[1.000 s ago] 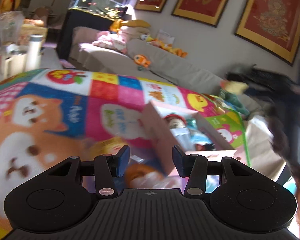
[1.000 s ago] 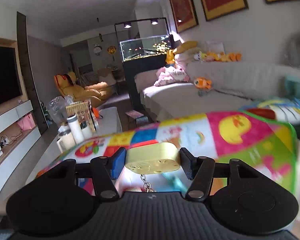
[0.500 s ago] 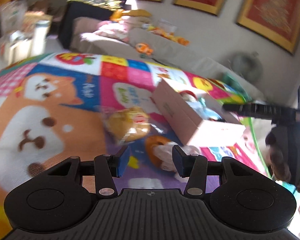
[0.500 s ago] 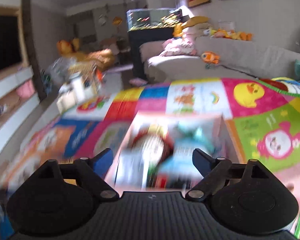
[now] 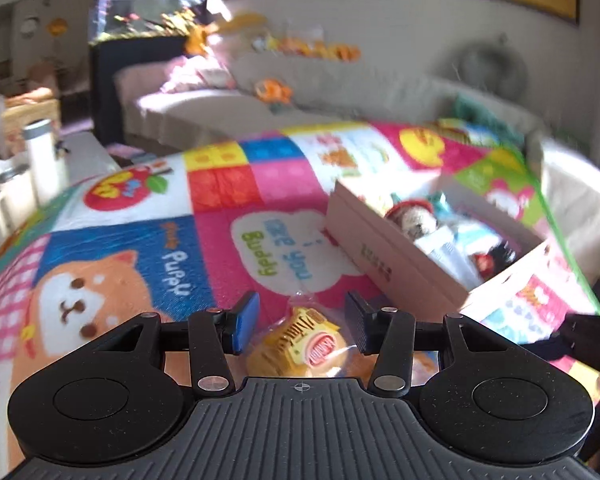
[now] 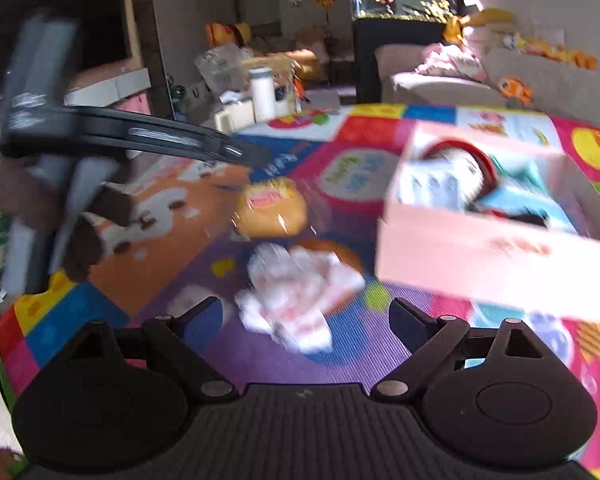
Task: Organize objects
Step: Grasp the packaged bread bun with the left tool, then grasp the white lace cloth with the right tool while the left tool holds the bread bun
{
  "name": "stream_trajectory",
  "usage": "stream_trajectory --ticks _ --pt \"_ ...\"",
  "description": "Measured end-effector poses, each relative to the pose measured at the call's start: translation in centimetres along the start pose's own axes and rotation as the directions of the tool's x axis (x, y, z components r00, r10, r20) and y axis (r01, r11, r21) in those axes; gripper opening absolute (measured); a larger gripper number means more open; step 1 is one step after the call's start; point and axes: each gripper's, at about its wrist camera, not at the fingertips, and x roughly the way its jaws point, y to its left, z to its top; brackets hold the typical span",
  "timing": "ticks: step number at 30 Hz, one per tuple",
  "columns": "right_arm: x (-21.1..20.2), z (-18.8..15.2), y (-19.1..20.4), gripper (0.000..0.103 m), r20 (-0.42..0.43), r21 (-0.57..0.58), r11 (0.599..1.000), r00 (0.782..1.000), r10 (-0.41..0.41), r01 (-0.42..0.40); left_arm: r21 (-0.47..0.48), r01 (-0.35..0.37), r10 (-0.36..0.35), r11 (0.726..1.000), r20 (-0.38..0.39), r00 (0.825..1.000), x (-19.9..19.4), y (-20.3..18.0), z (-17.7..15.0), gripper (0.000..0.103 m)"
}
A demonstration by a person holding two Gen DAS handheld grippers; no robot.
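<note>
A wrapped yellow bun (image 5: 306,350) lies on the colourful play mat (image 5: 148,248), right between the open fingers of my left gripper (image 5: 302,322); it also shows in the right wrist view (image 6: 270,208). A pink cardboard box (image 5: 380,256) with several toys inside stands to the right; it also shows in the right wrist view (image 6: 480,256). My right gripper (image 6: 304,320) is open and empty above a white crumpled packet (image 6: 296,296) on the mat. The left gripper (image 6: 244,152) shows from the side, above the bun.
A beige sofa (image 5: 340,92) with plush toys runs behind the mat. A dark fish tank cabinet (image 5: 136,64) stands at the back left. A low table with a white bottle (image 5: 44,160) is at the left.
My right gripper has opened and let go of the gold object, then swung left and down over the white packet. My left gripper has come down around the bun.
</note>
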Motion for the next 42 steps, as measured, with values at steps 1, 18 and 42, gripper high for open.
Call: stream_trajectory --ticks 1,18,42 --pt "0.4 0.3 0.3 0.081 0.002 -0.003 1.0 1.0 -0.002 0.002 0.034 0.014 -0.013 0.999 -0.044 0.999 0.9 0.0 0.2 0.051" --pt "-2.6 -1.8 -2.1 0.029 -0.051 0.036 0.999 0.998 -0.028 0.03 0.154 -0.073 0.101 0.985 -0.179 0.979 3.5 -2.8 -0.7 0.056" --pt "-1.7 -1.8 -2.0 0.075 -0.03 0.042 0.996 0.997 -0.073 0.074 0.03 -0.058 0.061 0.998 -0.139 0.988 -5.5 -7.8 -8.0 0.057"
